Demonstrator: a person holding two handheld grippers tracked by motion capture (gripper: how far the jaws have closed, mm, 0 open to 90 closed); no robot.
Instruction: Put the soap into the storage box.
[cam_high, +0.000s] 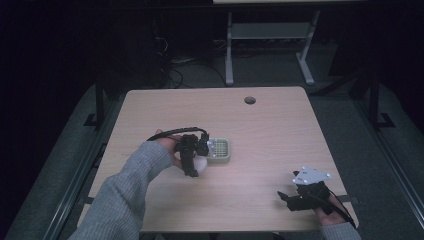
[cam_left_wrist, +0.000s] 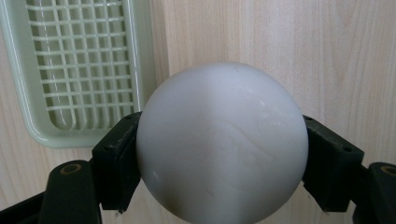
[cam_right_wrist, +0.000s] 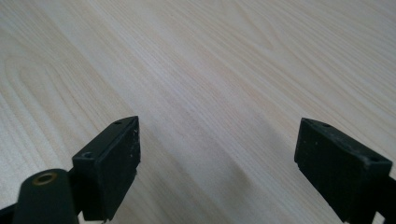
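One container on the wooden table (cam_high: 260, 135): a pale green tray (cam_left_wrist: 79, 74) with a grid floor, nothing visible inside it. White ball (cam_left_wrist: 222, 142) sits just outside the tray, near its edge, above bare tabletop. Left gripper (cam_high: 192, 157) is clamped on the ball, both black pads pressed against its sides, jaws spread to the ball's full width. Right gripper (cam_right_wrist: 217, 158) rests well apart near the table's right front corner, jaws wide, gripping nothing, bare wood beneath.
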